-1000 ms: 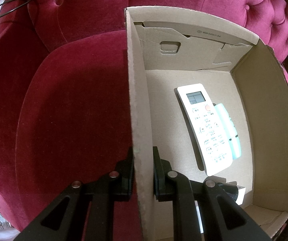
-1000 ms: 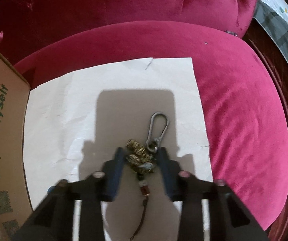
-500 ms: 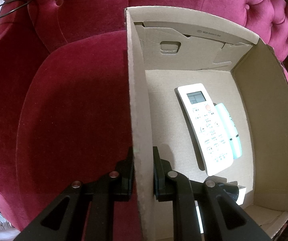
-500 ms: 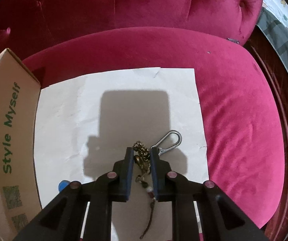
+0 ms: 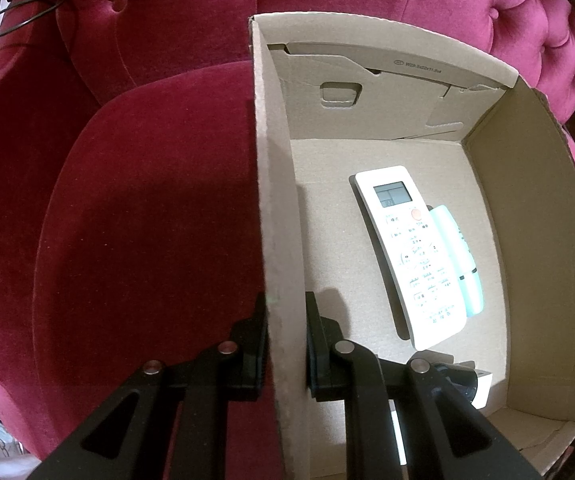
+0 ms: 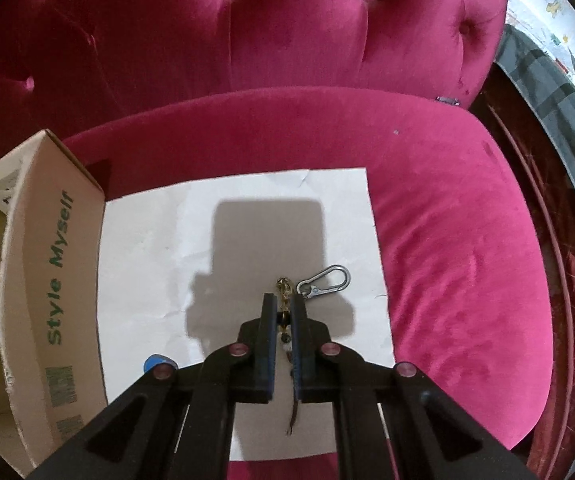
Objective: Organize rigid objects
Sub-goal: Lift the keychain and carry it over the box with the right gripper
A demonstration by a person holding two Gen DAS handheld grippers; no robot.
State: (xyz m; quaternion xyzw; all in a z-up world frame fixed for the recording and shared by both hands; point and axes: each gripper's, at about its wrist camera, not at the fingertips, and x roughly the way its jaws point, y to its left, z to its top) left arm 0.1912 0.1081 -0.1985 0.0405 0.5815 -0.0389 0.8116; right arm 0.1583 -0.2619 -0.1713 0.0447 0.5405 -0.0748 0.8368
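Observation:
A cardboard box (image 5: 535,240) stands on a crimson velvet sofa, and my left gripper (image 5: 285,304) is shut on its left wall. Inside lie a white remote control (image 5: 415,256) and a pale mint object (image 5: 461,264) beside it; a dark item (image 5: 461,380) lies at the near end, partly hidden by the finger. In the right wrist view my right gripper (image 6: 283,306) is shut on a beaded keychain (image 6: 285,286), lifted off a white paper sheet (image 6: 159,256). Its silver carabiner (image 6: 325,282) sticks out to the right and a dark cord (image 6: 293,416) hangs down.
The same box (image 6: 53,280), printed "Style Myself", stands left of the paper. A small blue object (image 6: 155,362) peeks out beside the right gripper's left finger. The sofa's tufted backrest (image 6: 287,28) rises behind, and a dark floor and grey cloth (image 6: 567,128) lie to the right.
The right gripper's jaws closed on the keychain and lifted it off the paper; the carabiner swung to the right. The left gripper and the box have not moved.

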